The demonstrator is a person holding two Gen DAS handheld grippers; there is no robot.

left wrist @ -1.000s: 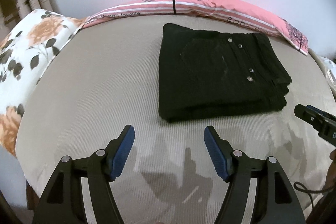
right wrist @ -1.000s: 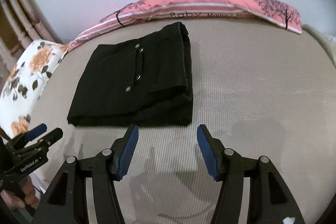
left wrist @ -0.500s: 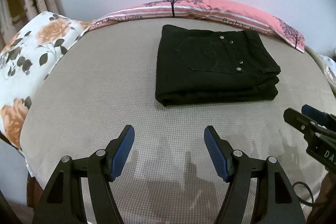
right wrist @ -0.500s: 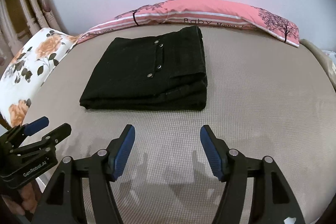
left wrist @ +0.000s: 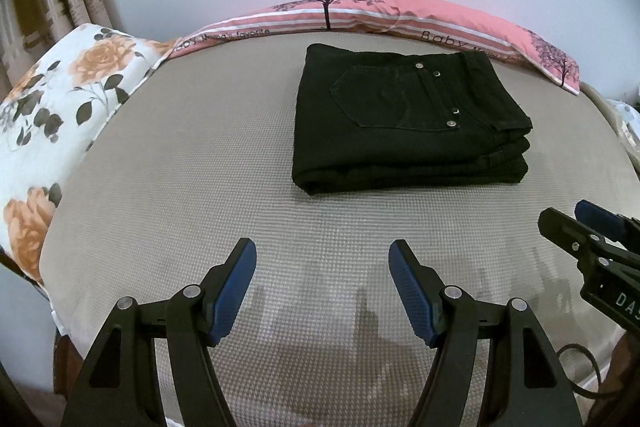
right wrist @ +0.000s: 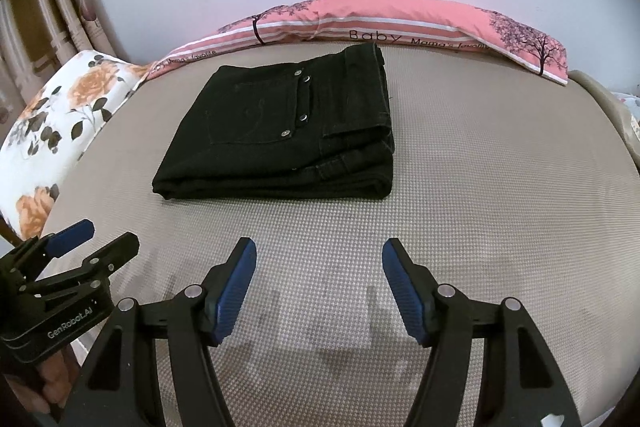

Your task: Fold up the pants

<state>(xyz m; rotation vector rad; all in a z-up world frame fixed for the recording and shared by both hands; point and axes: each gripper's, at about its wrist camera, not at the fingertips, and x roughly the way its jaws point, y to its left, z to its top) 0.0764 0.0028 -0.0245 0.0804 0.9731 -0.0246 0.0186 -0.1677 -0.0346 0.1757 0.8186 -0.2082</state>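
Black pants (left wrist: 404, 123) lie folded in a neat rectangular stack on the beige bed, back pocket and metal rivets facing up; they also show in the right wrist view (right wrist: 288, 131). My left gripper (left wrist: 322, 291) is open and empty, held above the bed well short of the pants. My right gripper (right wrist: 318, 289) is open and empty, also short of the stack. Each gripper shows at the edge of the other's view: the right one (left wrist: 576, 231), the left one (right wrist: 96, 239).
The beige mattress (left wrist: 180, 155) fills both views. A pink striped pillow (left wrist: 400, 15) runs along the back by the wall. A floral pillow (left wrist: 52, 107) lies at the left edge. Curtains (right wrist: 48, 7) hang at the far left.
Both grippers have pulled back and up from the folded pants, which now sit farther away in both views. The pants have not moved.
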